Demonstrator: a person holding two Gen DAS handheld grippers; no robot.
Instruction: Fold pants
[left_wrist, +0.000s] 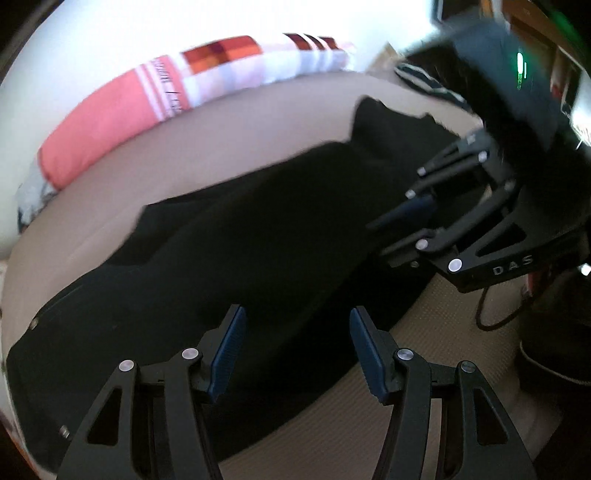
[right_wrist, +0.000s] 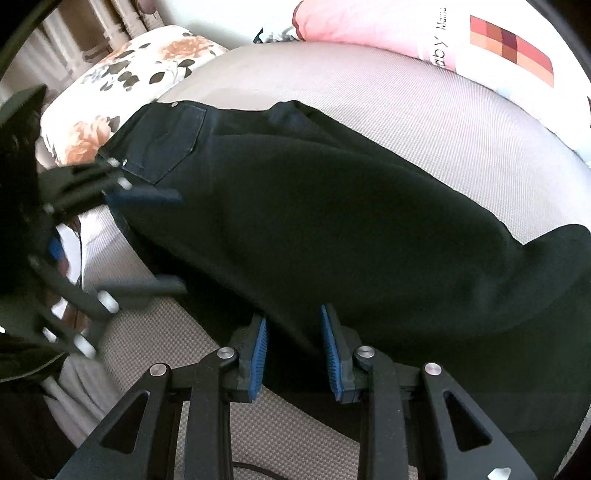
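Observation:
Black pants (right_wrist: 332, 206) lie stretched across a beige bed cover (right_wrist: 406, 110), with the waistband and a back pocket (right_wrist: 166, 147) at the left end. My right gripper (right_wrist: 293, 321) hangs over the near edge of the fabric; its blue pads stand apart with cloth below the gap, not pinched. The left wrist view shows the pants (left_wrist: 240, 240) under my left gripper (left_wrist: 297, 321), whose jaws are wide and empty. The same view has the right gripper (left_wrist: 380, 240) at the right. In the right wrist view the left gripper (right_wrist: 181, 240) is blurred near the waistband.
A long pink and white pillow (left_wrist: 110, 122) lies along the far side of the bed. A floral cushion (right_wrist: 129, 74) sits beyond the waistband end. A dark cable (left_wrist: 491, 314) loops by the near bed edge at the right.

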